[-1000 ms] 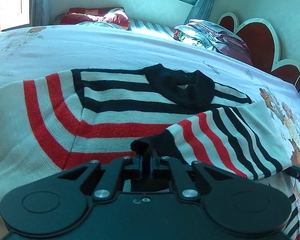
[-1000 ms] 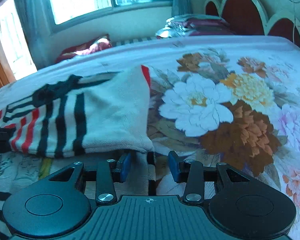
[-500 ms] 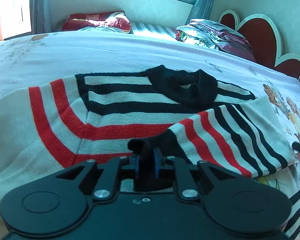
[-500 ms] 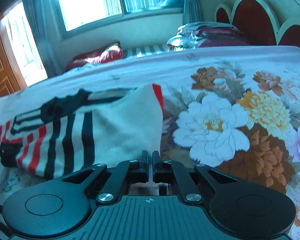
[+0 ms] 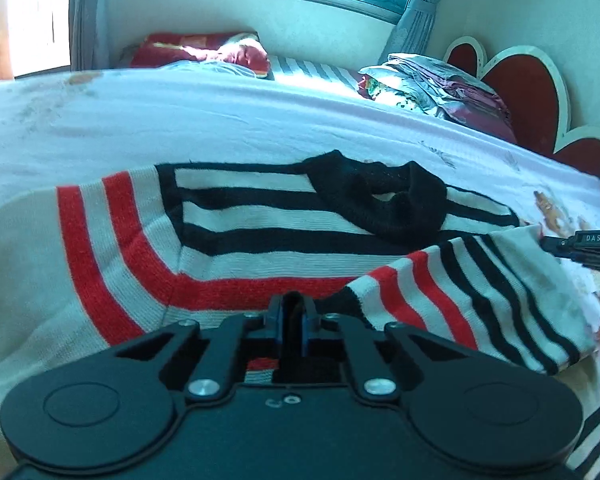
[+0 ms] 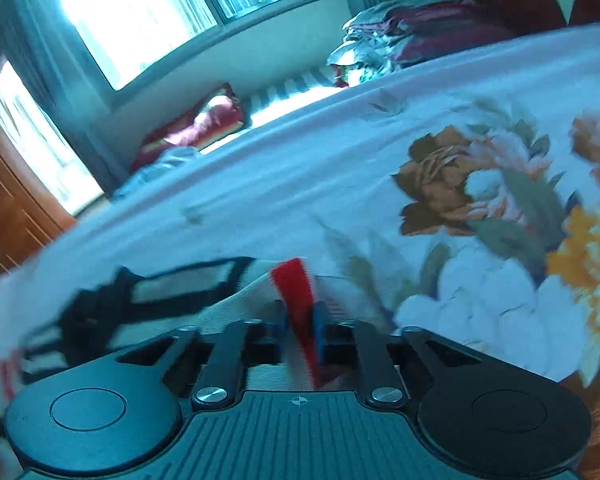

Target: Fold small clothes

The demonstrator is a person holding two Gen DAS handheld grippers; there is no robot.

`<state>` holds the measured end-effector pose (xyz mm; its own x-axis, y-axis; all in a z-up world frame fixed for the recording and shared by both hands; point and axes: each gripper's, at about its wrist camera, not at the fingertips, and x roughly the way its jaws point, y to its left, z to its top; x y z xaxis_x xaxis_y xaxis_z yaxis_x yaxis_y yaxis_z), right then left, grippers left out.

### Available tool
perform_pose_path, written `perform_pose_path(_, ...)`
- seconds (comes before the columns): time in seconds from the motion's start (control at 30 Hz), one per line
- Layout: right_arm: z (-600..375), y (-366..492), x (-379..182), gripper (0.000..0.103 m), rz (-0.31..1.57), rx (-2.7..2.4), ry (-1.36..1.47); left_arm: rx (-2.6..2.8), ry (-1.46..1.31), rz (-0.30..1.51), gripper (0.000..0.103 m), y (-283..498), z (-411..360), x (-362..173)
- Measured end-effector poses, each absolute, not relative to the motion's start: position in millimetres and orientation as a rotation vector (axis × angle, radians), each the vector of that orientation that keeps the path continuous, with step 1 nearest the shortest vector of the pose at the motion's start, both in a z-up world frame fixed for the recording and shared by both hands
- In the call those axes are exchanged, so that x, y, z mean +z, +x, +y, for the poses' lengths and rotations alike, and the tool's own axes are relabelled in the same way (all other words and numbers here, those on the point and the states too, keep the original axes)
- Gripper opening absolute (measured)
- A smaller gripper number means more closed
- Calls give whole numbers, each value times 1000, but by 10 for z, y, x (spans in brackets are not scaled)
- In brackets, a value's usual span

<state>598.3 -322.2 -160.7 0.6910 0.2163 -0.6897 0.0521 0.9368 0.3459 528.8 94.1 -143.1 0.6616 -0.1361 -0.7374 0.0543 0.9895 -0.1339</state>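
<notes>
A cream sweater [image 5: 260, 240] with red and black stripes and a black collar [image 5: 380, 204] lies flat on the bed. Its right sleeve [image 5: 460, 300] is folded across the body. My left gripper [image 5: 292, 316] is closing hard on the sleeve's black cuff, and the pads press it. At the sweater's far right edge, the tip of my right gripper [image 5: 572, 246] shows in the left wrist view. In the blurred right wrist view, my right gripper [image 6: 300, 320] is closing on a red-striped fold [image 6: 296, 284] of the sweater [image 6: 180, 284], which stands pinched between the blue pads.
The floral bedsheet [image 6: 480, 200] spreads to the right of the sweater. A stack of folded bedding [image 5: 440, 84] and a red pillow [image 5: 204, 48] lie along the far side under the window. A red headboard [image 5: 528, 80] stands at the right, a wooden door [image 6: 4, 216] at the left.
My right gripper went from open to closed on the sweater's edge and swept sideways, blurring its view. My left gripper loosened briefly, then clamped the cuff again without moving away.
</notes>
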Motion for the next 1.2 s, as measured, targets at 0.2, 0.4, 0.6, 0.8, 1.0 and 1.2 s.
perform_pose_path(0.2, -3026, 5884, -1573, 10, 782, 75, 177, -48, -19, 856, 16, 5298, 809, -1457)
perform_pose_path(0.4, -2935, 5687, -1422, 23, 729, 93, 139, 28, 42, 831, 43, 5214, 763, -1314)
perform_pose_path(0.6, -2736, 5521, -1308, 48, 693, 154, 94, 81, 71, 784, 43, 5132, 588, -1142)
perform_pose_path(0.8, -2477, 5417, -1315, 39, 686, 228, 23, 40, 72, 776, 43, 5154, 308, -1087)
perform_pose_path(1.0, -2294, 5609, -1434, 26, 720, 273, 11, -85, 62, 790, 43, 5371, -210, -1172)
perform_pose_path(1.2, -2135, 5749, -1570, 25, 737, 339, -94, -170, 106, 851, 46, 5631, -571, -1460)
